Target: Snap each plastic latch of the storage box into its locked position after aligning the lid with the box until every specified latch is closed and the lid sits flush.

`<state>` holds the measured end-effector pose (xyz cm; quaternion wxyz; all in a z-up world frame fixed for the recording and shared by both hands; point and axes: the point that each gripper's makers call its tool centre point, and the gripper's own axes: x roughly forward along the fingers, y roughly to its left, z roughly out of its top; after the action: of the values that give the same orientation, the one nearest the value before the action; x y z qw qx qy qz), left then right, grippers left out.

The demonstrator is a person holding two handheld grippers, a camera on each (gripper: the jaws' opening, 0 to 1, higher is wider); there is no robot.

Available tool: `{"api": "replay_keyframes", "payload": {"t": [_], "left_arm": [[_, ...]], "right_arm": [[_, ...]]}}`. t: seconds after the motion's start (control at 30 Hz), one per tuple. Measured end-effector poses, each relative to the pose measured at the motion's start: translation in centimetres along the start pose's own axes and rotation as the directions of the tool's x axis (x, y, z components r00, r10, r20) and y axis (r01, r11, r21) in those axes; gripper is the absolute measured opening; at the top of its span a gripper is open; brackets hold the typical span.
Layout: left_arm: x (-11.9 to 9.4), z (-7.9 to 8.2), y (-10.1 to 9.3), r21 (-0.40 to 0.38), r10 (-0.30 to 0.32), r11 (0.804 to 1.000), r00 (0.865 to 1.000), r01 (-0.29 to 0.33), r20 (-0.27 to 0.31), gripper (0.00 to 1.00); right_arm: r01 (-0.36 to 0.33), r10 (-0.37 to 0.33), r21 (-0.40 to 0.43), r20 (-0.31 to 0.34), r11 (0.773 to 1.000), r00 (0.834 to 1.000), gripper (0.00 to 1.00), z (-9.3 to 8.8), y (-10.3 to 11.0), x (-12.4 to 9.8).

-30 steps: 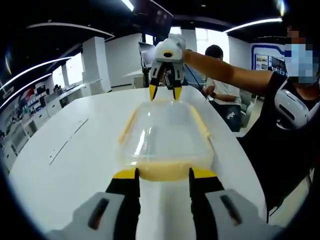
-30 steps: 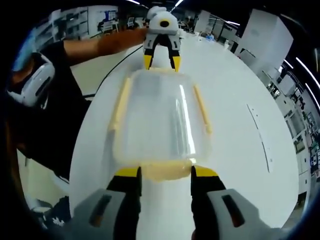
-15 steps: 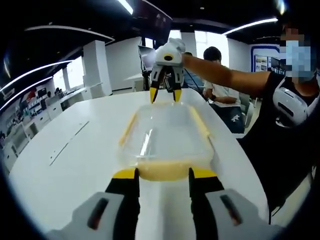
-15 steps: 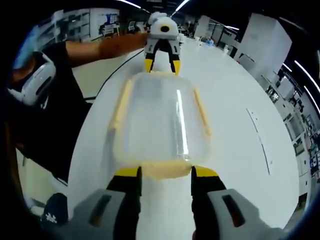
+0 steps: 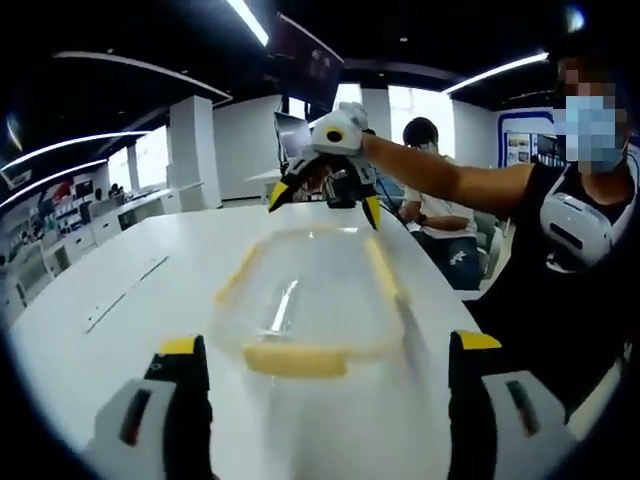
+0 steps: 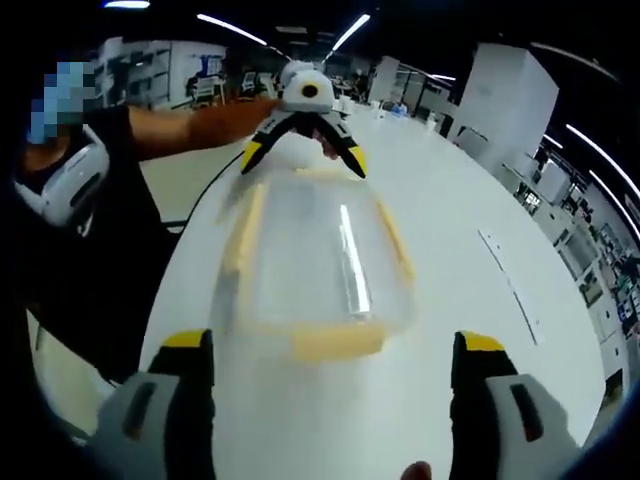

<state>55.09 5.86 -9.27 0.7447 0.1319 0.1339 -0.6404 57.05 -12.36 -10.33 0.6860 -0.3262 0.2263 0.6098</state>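
Storage box (image 5: 312, 300) sits on the white table (image 5: 120, 330), out in front of the left gripper (image 5: 325, 350) and between the lines of its two jaws. It is see-through, with a clear lid (image 6: 310, 250) on top and pale yellow latches. One yellow latch (image 5: 295, 360) faces the left gripper, just ahead of its jaws. In the right gripper view another end latch (image 6: 337, 343) lies just ahead of the right gripper (image 6: 335, 345), and long side latches (image 6: 244, 230) run down both sides of the box.

No words or labels can be read on the box. It looks blurry, so I cannot tell if the latches are snapped shut or if the lid lies flat.

Both grippers have black jaws with yellow tips. Both are spread very wide and hold nothing. Each one also shows at the far end of the box in the other's view, hanging just above that end with its jaws apart. Only the tips of the near jaws show; the rest is cut off at the bottom.

A person (image 5: 570, 250) in black stands beside the table. Another person (image 5: 432, 190) sits behind. The room is big, with white pillars (image 5: 190, 140) and long ceiling lights (image 5: 250, 20). Shelves (image 6: 590, 260) at the far side are too small to make out.
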Motion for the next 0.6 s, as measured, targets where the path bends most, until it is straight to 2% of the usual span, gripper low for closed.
{"api": "replay_keyframes", "payload": {"t": [0.1,0.23,0.33,0.4,0.5,0.6], "left_arm": [[-0.7,1.3,1.6,0.036,0.089,0.995,0.996,-0.089,0.012,1.00],[-1.1,3.2,3.4,0.074,0.210,0.975,0.978,-0.209,-0.008,0.99],[-0.4,3.8,3.6,0.092,0.223,0.972,0.974,-0.218,-0.043,0.97],[0.2,4.0,3.9,0.104,0.218,0.972,0.972,-0.209,-0.086,0.98],[1.3,4.2,3.7,0.113,0.197,0.977,0.970,-0.182,-0.141,0.99],[2.4,4.1,3.2,0.104,0.158,0.985,0.966,-0.139,-0.205,0.99]], "right_arm": [[0.026,-0.026,-0.026,0.001,0.999,1.000,0.99,0.3,-0.2,-0.2],[0.060,-0.060,-0.043,0.007,0.997,0.998,0.98,1.6,-1.1,-0.8],[0.064,-0.063,-0.054,0.010,0.996,0.998,0.98,2.9,-1.3,-0.8],[0.061,-0.063,-0.083,-0.013,0.995,0.998,0.98,3.7,-1.5,-0.7],[0.053,-0.056,-0.096,-0.026,0.994,0.998,0.98,5.1,-1.9,-0.6],[0.019,-0.027,-0.101,-0.076,0.995,0.997,0.99,5.7,-1.8,0.0]]}}
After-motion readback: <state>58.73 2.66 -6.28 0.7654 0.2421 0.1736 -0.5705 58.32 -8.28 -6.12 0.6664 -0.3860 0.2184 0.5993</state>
